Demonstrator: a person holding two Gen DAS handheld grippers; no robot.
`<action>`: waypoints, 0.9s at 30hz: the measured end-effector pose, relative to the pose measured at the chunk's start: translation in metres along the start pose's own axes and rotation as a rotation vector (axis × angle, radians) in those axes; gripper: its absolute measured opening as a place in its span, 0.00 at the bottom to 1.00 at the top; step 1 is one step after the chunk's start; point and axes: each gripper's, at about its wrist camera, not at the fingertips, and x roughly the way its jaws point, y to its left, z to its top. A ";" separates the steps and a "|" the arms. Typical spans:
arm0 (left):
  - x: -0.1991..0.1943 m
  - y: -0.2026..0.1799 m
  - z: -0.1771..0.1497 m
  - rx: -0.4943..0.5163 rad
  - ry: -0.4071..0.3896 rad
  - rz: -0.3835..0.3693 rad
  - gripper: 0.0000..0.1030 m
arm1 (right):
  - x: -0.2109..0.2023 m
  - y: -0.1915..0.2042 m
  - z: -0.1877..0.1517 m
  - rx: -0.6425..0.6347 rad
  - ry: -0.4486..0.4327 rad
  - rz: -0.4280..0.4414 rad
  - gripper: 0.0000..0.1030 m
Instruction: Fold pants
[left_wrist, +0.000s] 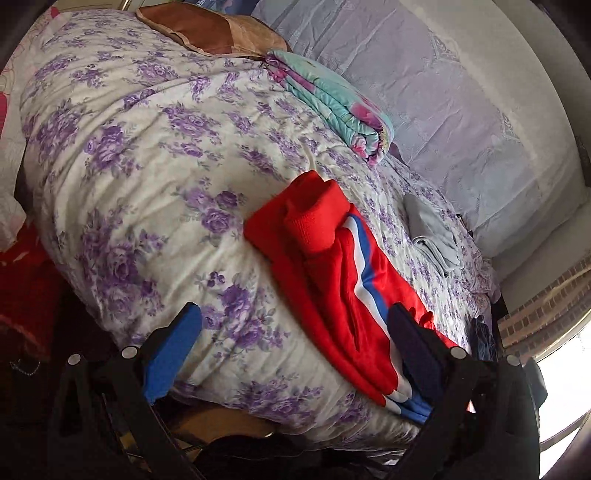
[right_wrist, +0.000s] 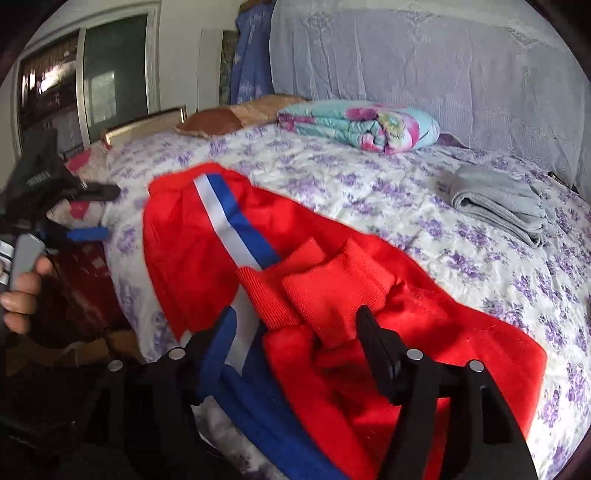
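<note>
Red pants with a white and blue side stripe lie partly folded on the floral bedspread, ribbed cuffs turned back over the legs. My left gripper is open at the bed's near edge, its right finger over the pants' stripe end. In the right wrist view the pants fill the foreground. My right gripper is open just above the cuffs, jaws wide apart and holding nothing. The left gripper shows at the left edge of that view, held by a hand.
A folded grey garment lies on the bed to the right. A rolled teal floral quilt and a brown pillow lie at the far side. A white lace curtain hangs behind the bed.
</note>
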 end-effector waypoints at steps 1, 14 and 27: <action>0.001 0.000 0.000 -0.002 0.002 -0.001 0.95 | -0.014 -0.008 0.004 0.035 -0.044 0.025 0.66; 0.031 -0.009 0.001 -0.061 0.031 -0.005 0.95 | 0.002 -0.047 -0.005 0.186 0.073 0.044 0.51; 0.032 -0.009 0.002 -0.079 0.035 -0.028 0.95 | 0.012 -0.026 0.016 0.037 0.067 -0.008 0.07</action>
